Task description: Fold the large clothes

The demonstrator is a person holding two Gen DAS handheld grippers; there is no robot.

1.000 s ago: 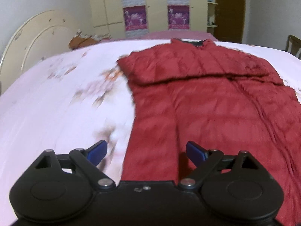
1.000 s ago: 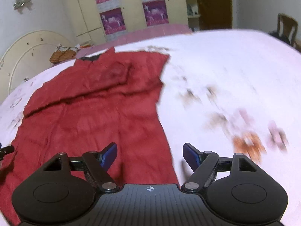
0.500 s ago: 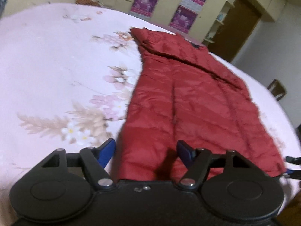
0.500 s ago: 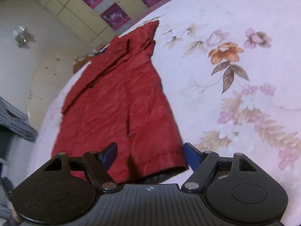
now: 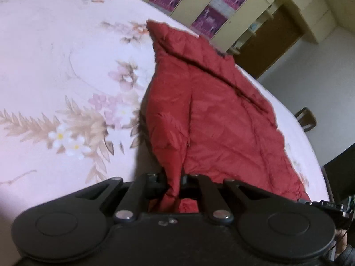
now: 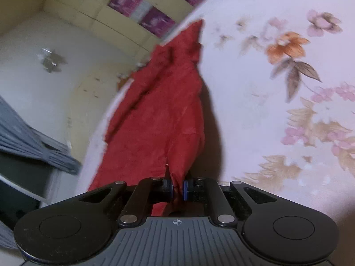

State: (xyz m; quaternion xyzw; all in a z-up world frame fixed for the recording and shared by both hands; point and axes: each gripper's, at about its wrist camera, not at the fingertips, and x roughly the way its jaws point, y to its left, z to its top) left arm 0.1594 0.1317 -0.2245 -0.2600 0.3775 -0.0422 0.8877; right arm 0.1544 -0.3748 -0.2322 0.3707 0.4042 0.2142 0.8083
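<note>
Two grippers, both biting cloth at once! The left gripper [image 5: 174, 182] has its jaws closed tight on a pinched ridge of the red jacket [image 5: 213, 122], right at the near hem, and the fabric bunches up between the black linkages and spills back toward the camera body. The right gripper [image 6: 177, 190] is doing the same job at the other near corner: its blue pads [image 6: 186, 190] are pressed together with a thin fold of the red jacket [image 6: 159, 119] squeezed between them. From the left wrist view the jacket stretches away from the gripper across the bedspread [image 5: 55, 71], quilted and puffy, with a long dark seam running diagonally over its upper half and the far end narrowing to a point near the flower print. The near corner looks raised off the bedspread, a shadow sitting beside it on the left side of the jacket. From the right wrist view the jacket runs away from the gripper as a narrow red strip along the edge of the bedspread [image 6: 277, 115], a dark shadow hugging its right side. Beyond the jacket stands a cream wardrobe [image 5: 273, 6] with purple posters [image 5: 208, 20] on its doors, a brown door [image 5: 268, 46] beside it, and a chair [image 5: 307, 118] off past the bed's far edge.
</note>
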